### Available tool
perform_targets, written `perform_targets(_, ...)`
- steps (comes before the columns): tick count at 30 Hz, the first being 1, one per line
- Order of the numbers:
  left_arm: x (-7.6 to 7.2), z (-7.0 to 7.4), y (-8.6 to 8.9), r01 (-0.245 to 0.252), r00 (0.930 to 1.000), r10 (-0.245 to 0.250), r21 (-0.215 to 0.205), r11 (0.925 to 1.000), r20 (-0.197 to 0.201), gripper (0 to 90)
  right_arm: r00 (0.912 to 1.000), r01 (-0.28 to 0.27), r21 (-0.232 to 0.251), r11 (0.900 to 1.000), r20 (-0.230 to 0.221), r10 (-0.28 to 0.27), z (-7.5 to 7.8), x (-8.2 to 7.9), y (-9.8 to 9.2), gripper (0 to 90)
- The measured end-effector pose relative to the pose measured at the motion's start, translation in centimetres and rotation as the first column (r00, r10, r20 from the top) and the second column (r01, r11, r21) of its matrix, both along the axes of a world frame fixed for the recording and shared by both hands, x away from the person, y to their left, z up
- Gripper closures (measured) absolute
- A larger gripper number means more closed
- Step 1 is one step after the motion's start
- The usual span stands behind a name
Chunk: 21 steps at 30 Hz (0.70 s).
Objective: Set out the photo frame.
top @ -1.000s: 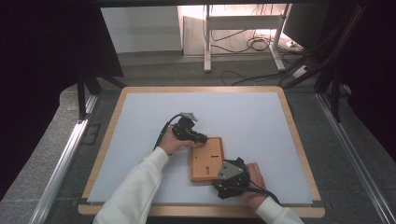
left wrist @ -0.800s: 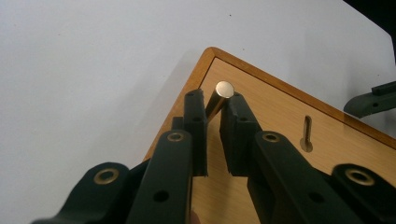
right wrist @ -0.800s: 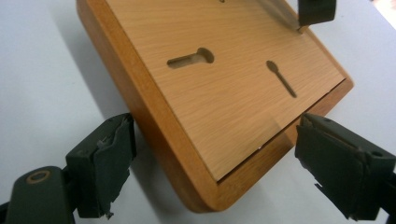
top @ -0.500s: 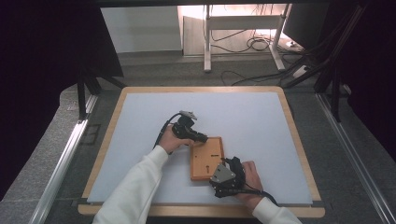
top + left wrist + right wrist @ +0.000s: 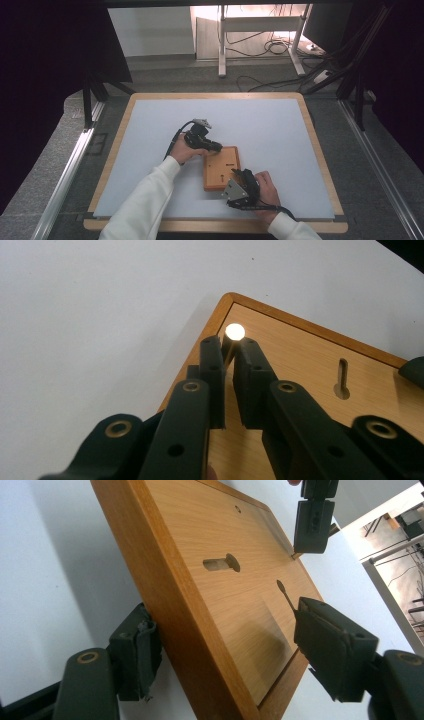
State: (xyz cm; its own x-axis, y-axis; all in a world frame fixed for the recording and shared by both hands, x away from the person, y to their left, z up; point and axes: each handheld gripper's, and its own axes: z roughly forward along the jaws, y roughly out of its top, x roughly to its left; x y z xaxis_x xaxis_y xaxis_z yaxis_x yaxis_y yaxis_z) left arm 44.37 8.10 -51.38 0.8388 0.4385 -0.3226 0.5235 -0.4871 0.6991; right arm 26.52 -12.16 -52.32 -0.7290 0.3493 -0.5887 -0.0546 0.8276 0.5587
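Left gripper (image 5: 229, 347) pinched tight on a thin peg (image 5: 234, 332) standing at the corner of the wooden board (image 5: 305, 365). Right gripper (image 5: 222, 630) straddling the board's near corner, jaws just closing, one pad against the side edge, the other slightly off the top. Board lying flat on the white mat (image 5: 280, 130), between both hands

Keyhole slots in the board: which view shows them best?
The right gripper view: both keyhole slots show large on the board. The left gripper view shows one; the high view shows them tiny.
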Motion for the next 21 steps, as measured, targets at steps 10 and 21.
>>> perform_targets(10,-0.8,0.8,0.6,-0.019,0.9990,0.020,-0.013,0.9997,0.040,68.0,0.9997,0.011,0.004,1.000,0.022,-0.012,0.4,0.0,-0.3,37.5)
perform_targets(21,-3.0,2.0,3.4,-0.038,0.9952,0.044,-0.073,0.9966,0.087,53.6,0.9981,0.025,0.014,1.000,0.056,-0.025,1.2,0.1,-0.6,42.4)
